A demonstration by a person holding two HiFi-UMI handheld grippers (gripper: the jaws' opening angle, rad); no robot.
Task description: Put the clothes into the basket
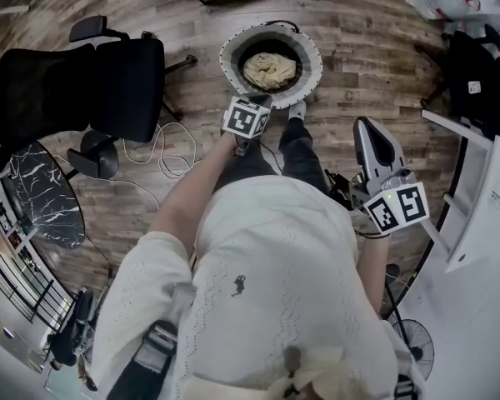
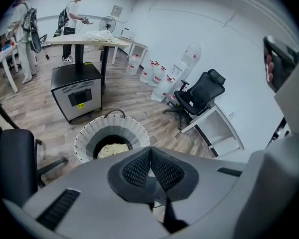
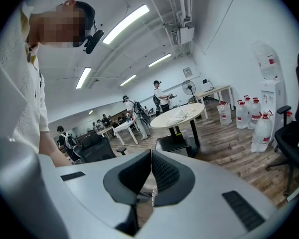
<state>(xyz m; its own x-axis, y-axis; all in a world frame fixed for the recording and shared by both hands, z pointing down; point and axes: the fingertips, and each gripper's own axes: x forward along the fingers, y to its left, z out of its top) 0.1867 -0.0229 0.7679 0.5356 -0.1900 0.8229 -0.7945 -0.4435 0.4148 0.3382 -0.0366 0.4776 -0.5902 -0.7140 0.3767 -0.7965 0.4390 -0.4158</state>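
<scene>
My left gripper (image 2: 150, 156) has its jaws pressed together with nothing between them. In the head view it shows by the near rim of the basket (image 1: 230, 55). Right gripper (image 3: 151, 169) is the same, closed and empty. Yellowish cloth (image 1: 270, 70) lies bunched mid-bottom of the basket, which stands on the wood floor (image 1: 358, 57).

Type of place: open-plan office or test lab.

Indicators:
- wood-plank floor (image 1: 367, 73)
- black office chair (image 1: 108, 82) at left
- round pedestal table (image 3: 179, 114) at far centre
- water bottles (image 3: 259, 126) along the right wall
- ceiling strip lights (image 3: 125, 23)
- people with backpacks (image 3: 132, 111) at far desks
</scene>
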